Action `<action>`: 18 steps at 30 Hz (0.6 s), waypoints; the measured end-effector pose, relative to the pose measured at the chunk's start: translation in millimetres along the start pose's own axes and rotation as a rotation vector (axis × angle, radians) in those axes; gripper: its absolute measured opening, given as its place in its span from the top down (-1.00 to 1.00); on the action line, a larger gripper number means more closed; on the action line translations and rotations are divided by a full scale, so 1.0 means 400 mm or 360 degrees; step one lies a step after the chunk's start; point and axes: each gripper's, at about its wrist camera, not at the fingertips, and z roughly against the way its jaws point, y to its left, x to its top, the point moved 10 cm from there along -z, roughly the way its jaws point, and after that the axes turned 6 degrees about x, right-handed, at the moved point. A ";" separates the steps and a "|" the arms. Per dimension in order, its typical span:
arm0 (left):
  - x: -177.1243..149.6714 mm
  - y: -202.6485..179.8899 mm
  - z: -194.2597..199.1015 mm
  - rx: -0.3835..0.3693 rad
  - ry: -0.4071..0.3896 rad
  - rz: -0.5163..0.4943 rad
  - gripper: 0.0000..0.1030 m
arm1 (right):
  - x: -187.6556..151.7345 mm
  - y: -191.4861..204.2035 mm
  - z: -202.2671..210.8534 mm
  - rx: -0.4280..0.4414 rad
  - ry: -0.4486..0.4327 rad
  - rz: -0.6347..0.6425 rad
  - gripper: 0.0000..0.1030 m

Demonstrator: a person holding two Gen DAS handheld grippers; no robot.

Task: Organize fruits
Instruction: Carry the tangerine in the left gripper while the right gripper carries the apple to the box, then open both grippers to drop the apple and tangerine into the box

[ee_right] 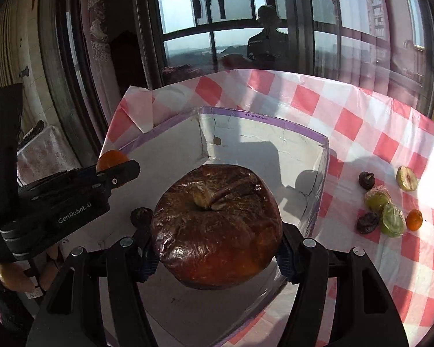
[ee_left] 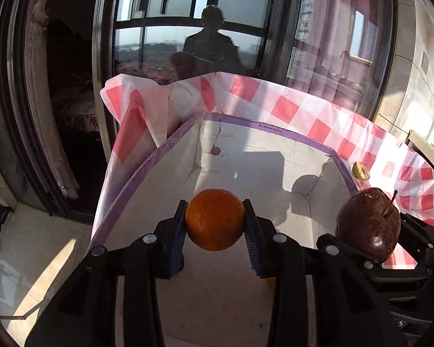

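left gripper (ee_left: pixel 215 225) clamped on an orange (ee_left: pixel 215 219), both pads pressed on its sides, held up over the open white box (ee_left: pixel 275 156). right gripper (ee_right: pixel 217 248) grasping a dark red wrinkled apple (ee_right: pixel 217 225), stem dimple facing up toward the camera, also held over the box, near the box's right wall

the left wrist view shows the same apple (ee_left: pixel 369 222) just right of the box's right wall line, with the right gripper's black body behind it. the right wrist view shows the left gripper (ee_right: pixel 112 173) coming in over the box's left wall, a sliver of the orange (ee_right: pixel 111 159) peeking above its finger

box is white inside with a purple rim, small round brownish spot on its back wall, cracks in the lining. a small dark fruit (ee_right: pixel 140 215) shows inside the box, just left of the apple; cannot tell if it touches the floor of the box or the gripper

box sits on a red and white checked cloth (ee_right: pixel 361 121). right of the box on the cloth: two dark shrivelled fruits (ee_right: pixel 367 180), two green grape-like pieces (ee_right: pixel 386 211), a halved greenish fruit (ee_right: pixel 406 178) and a small orange fruit (ee_right: pixel 414 219), clustered close, some touching. the left view catches only one yellowish piece (ee_left: pixel 360 171) right of the box

window glass behind the box, person's reflection in it
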 end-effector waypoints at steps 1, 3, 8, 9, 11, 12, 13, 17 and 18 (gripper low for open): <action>-0.007 -0.004 -0.014 0.0036 0.0054 -0.0054 0.28 | 0.000 -0.002 -0.024 -0.0019 0.0079 0.0039 -0.23; -0.029 -0.019 -0.049 0.0008 0.0215 -0.0116 0.28 | -0.006 -0.007 -0.073 -0.0030 0.0256 0.0093 -0.23; -0.085 -0.038 -0.117 -0.0045 0.0565 -0.0193 0.28 | -0.057 -0.027 -0.158 -0.0204 0.0647 0.0325 -0.23; -0.094 -0.040 -0.124 -0.0043 0.0611 -0.0201 0.28 | -0.067 -0.027 -0.162 -0.0239 0.0697 0.0377 -0.23; -0.107 -0.043 -0.133 -0.0031 0.0663 -0.0230 0.28 | -0.086 -0.030 -0.170 -0.0308 0.0758 0.0461 -0.24; -0.111 -0.046 -0.135 -0.0035 0.0680 -0.0239 0.26 | -0.093 -0.034 -0.173 -0.0345 0.0773 0.0494 -0.24; -0.113 -0.049 -0.135 -0.0050 0.0684 -0.0236 0.23 | -0.093 -0.034 -0.172 -0.0340 0.0771 0.0485 -0.25; -0.117 -0.043 -0.134 -0.0097 0.0705 -0.0170 -0.10 | -0.078 -0.029 -0.165 -0.0239 0.0702 0.0383 -0.43; -0.118 -0.043 -0.133 -0.0115 0.0709 -0.0150 -0.15 | -0.071 -0.025 -0.157 -0.0208 0.0669 0.0356 -0.48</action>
